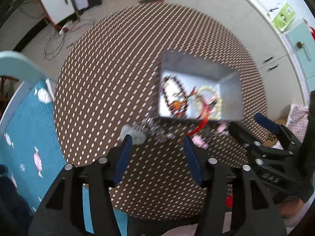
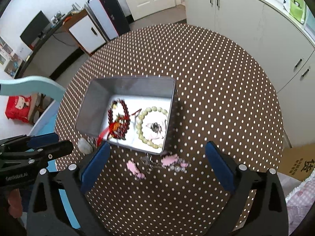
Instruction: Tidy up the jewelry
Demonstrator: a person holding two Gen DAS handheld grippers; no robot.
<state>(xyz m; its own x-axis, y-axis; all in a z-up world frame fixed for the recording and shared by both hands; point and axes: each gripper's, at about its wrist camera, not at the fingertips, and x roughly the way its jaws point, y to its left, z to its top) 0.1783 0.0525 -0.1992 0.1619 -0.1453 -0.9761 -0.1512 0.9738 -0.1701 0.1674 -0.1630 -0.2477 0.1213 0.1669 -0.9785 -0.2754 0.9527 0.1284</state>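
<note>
A grey metal box [image 2: 92, 106] stands on the round polka-dot table [image 2: 216, 90]. It holds a dark red bead bracelet [image 2: 119, 118] with a red tassel hanging over the rim, a cream bead bracelet [image 2: 151, 125] and a small pink piece. Pink and pearl jewelry pieces [image 2: 173, 162] and a silver chain [image 2: 149, 162] lie on the table in front of the box. A whitish stone pendant [image 2: 85, 145] lies at the box's left corner. My right gripper [image 2: 157, 165] is open above the loose pieces. My left gripper [image 1: 157, 143] is open and empty over the pendant [image 1: 133, 134] and chain; the box [image 1: 232, 90] is beyond it.
A light blue chair [image 2: 33, 86] with a blue patterned cushion [image 1: 29, 129] stands at the table's left. White cabinets [image 2: 256, 29] run along the right. A cardboard box [image 2: 295, 161] and pink cloth sit at the right edge.
</note>
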